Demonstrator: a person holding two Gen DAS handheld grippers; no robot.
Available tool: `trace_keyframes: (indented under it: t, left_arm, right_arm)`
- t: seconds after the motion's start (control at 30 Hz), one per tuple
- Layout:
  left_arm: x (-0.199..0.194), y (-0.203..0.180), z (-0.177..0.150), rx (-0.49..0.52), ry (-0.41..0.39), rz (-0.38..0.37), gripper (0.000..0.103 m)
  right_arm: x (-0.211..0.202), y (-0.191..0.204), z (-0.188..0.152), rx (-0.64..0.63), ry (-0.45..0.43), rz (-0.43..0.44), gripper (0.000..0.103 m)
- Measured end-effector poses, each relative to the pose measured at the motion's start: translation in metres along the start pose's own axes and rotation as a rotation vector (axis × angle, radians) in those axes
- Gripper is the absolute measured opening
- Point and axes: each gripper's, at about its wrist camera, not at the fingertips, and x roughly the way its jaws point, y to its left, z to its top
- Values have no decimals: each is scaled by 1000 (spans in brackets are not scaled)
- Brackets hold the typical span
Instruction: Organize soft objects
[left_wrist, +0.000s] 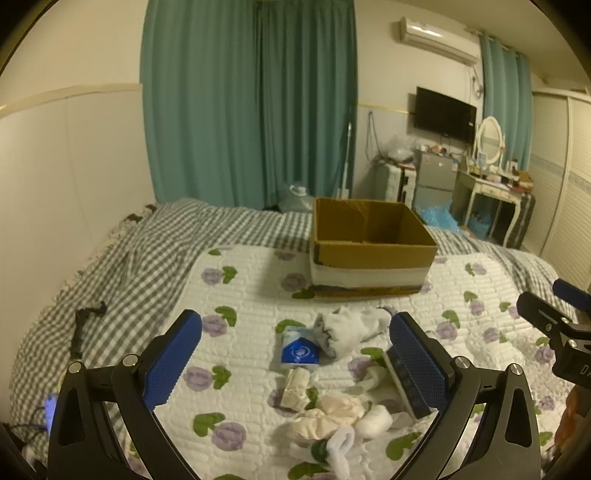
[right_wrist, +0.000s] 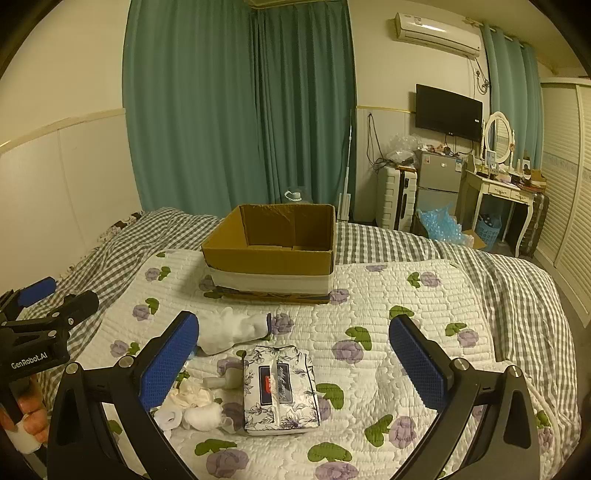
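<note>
On the floral quilt (left_wrist: 258, 295) lie a blue-and-white tissue pack (left_wrist: 298, 350), a white sock (left_wrist: 347, 330), a small beige pack (left_wrist: 295, 387) and a heap of cream and white rolled socks (left_wrist: 340, 417). My left gripper (left_wrist: 295, 354) hovers open above them, holding nothing. A floral tissue box (right_wrist: 279, 391) lies flat in the right wrist view, with the white sock (right_wrist: 229, 332) beyond it and rolled socks (right_wrist: 195, 410) to its left. Over that box my right gripper (right_wrist: 293, 358) stands open. An open cardboard box (right_wrist: 273, 247) sits further back on the bed.
A grey checked blanket (left_wrist: 110, 266) covers the bed's far and left parts. Teal curtains (left_wrist: 251, 103) hang behind. A dressing table (right_wrist: 506, 192), fridge and TV stand at the right. A hand (right_wrist: 26, 421) holds the left gripper's handle.
</note>
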Motion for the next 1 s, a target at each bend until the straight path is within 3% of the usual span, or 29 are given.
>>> trace_keyframes:
  t: [1.0]
  left_arm:
    - [3,-1,-3,3,1,-1,103]
  right_arm:
    - [14,3,-3,-6,27,18,103]
